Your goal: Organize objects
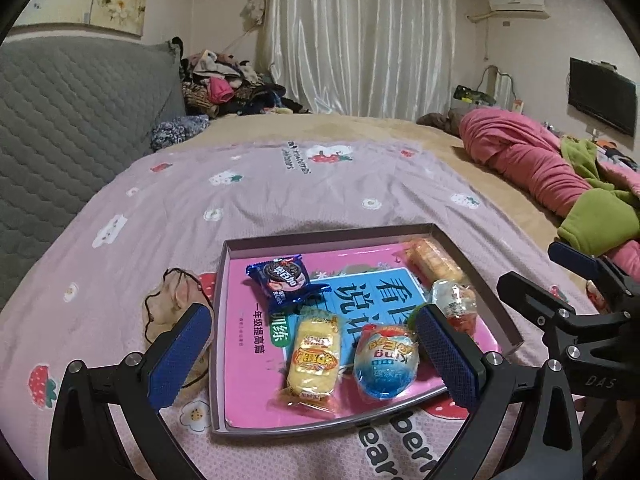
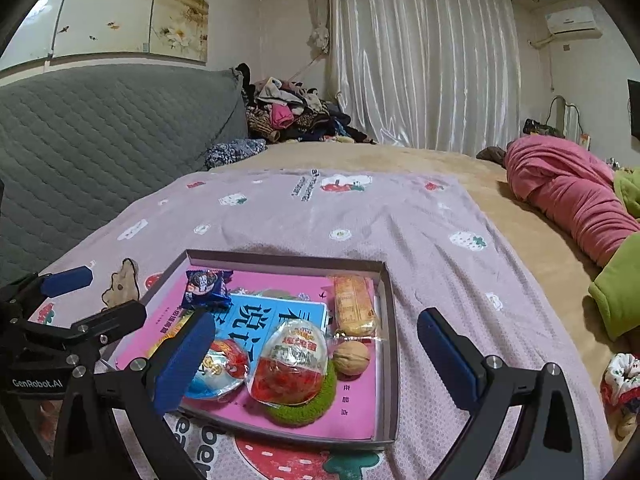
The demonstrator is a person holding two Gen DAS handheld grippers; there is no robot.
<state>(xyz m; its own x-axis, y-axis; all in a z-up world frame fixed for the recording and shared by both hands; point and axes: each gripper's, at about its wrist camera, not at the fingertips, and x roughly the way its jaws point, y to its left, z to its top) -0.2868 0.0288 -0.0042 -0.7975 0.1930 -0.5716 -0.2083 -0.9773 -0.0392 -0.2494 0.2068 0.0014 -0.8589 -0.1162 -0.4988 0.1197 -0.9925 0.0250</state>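
A shallow box tray (image 1: 336, 234) (image 2: 390, 344) lies on the pink bedspread with a pink book inside. On it lie a blue Oreo pack (image 1: 282, 278) (image 2: 206, 286), a yellow cake pack (image 1: 314, 362), a blue egg-shaped toy (image 1: 386, 364) (image 2: 218, 370), a red egg-shaped toy (image 2: 290, 364) (image 1: 456, 304) resting on a green knitted pad (image 2: 316, 404), a walnut (image 2: 351, 357) and an orange biscuit pack (image 2: 354, 306) (image 1: 434, 262). My left gripper (image 1: 314, 360) is open and empty over the tray's near side. My right gripper (image 2: 316, 360) is open and empty, straddling the red egg.
A beige drawstring pouch (image 1: 172, 304) lies left of the tray. A small patterned pouch (image 2: 622, 380) lies at the right. A grey quilted headboard (image 1: 72, 120), a clothes pile (image 1: 228, 84) and pink and green bedding (image 1: 532, 164) surround the spread.
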